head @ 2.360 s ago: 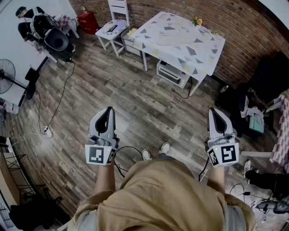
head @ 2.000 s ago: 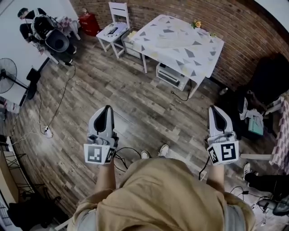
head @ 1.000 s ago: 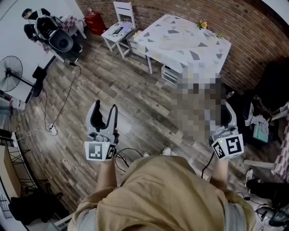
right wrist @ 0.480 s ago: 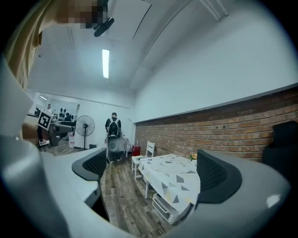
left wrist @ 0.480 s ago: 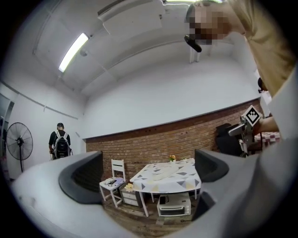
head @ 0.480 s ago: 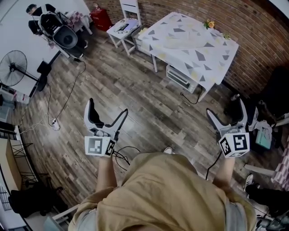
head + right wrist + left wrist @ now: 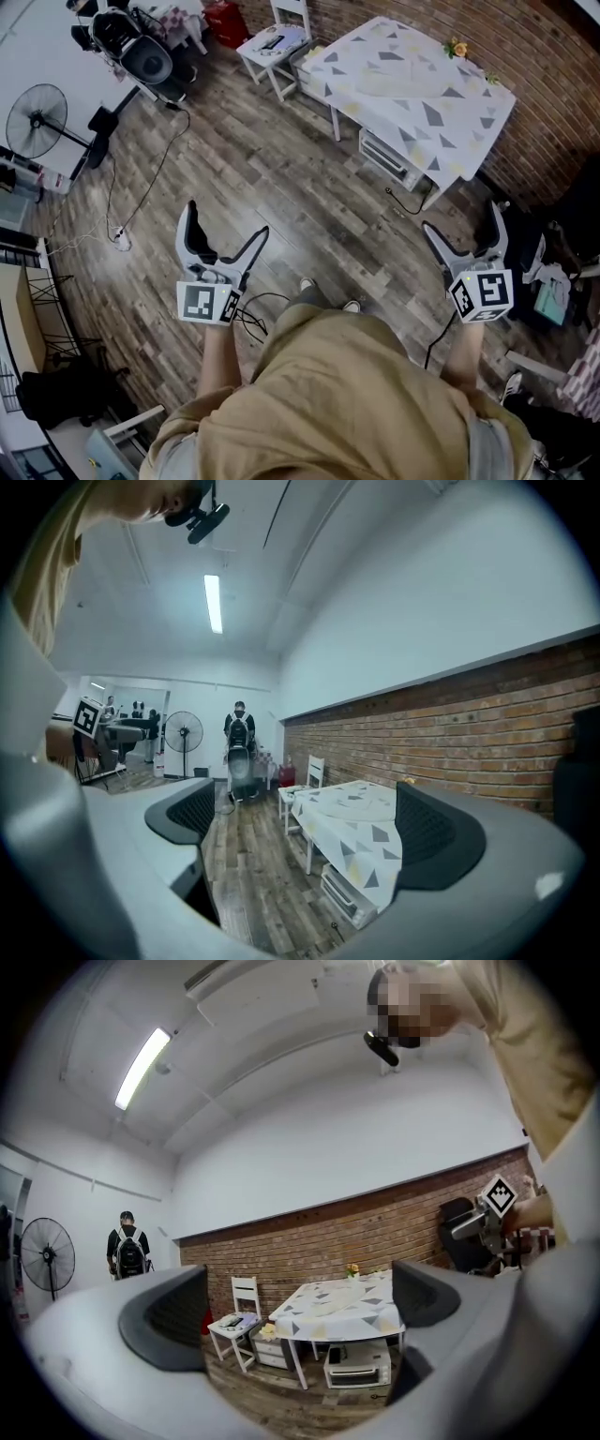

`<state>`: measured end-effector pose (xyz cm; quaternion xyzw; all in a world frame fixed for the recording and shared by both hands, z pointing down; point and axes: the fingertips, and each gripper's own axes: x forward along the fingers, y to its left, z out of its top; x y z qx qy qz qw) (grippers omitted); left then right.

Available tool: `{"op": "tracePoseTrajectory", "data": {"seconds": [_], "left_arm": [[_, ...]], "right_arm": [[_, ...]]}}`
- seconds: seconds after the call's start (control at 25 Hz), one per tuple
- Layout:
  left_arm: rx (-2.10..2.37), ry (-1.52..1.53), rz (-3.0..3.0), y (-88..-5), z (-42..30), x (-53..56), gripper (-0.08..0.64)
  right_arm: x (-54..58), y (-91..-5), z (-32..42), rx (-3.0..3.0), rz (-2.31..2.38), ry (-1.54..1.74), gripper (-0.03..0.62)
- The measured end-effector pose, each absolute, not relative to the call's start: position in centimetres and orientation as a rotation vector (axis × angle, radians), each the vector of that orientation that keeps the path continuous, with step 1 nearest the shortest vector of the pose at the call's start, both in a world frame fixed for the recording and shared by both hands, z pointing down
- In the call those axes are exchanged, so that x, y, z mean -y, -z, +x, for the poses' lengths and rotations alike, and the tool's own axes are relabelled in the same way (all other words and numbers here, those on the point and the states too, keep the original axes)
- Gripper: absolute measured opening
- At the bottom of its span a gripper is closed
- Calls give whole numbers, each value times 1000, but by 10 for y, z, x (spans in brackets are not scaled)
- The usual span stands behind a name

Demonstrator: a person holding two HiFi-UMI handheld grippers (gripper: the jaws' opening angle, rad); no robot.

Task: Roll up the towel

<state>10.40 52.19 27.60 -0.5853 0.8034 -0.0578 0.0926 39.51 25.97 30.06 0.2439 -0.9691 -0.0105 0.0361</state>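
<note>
Towel (image 7: 392, 82), pale and faint, lies flat on the patterned bench (image 7: 473, 117) at one o'clock in the head view, its long axis seemingly nine-to-three. Soft, light and floppy, I'd judge: take a short edge by its corners. Left tool (image 7: 228, 218) and right tool (image 7: 461, 217) have just opened wide, jaws empty.

At upper right of the frame, the desk (image 7: 441, 122) is draped in white cloth patterned with grey and yellow triangles. The brick wall (image 7: 553, 56) is seen reddish-brown, the plank floor (image 7: 281, 187) grey-brown. Black-and-white square markers are borne by the pale grey left tongs (image 7: 229, 218) and right tongs (image 7: 461, 217).
</note>
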Motion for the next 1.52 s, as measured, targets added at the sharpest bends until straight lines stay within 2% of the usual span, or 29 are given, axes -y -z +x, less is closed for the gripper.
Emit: {"op": "tracePoseTrajectory", "data": {"seconds": [0.28,0.52,0.8,1.0,1.12,1.28,1.52], "left_arm": [[-2352,188,-1775,-287,94,-490,637],[-2329,168,-1832,-299,47,-444,637],[-2286,87,-2010,-337,-84,-336,637],[-2091,94,-2233,-328,-178,-226,635],[-1987,104,-2392,-328,-216,-170,635],[-1808,110,-2555,-336,-223,-100,635],[-1572,150,-2750,-351,-160,-31,635]], "right_arm": [[-240,-312,376,2963,764,53,572],[-202,-313,340,2942,834,50,572],[-136,-321,219,2842,944,56,572],[-79,-306,107,2750,975,63,572],[-63,-303,69,2662,1033,48,572],[-51,-312,74,2517,1160,-16,572],[-29,-318,115,2439,1312,-60,572]]}}
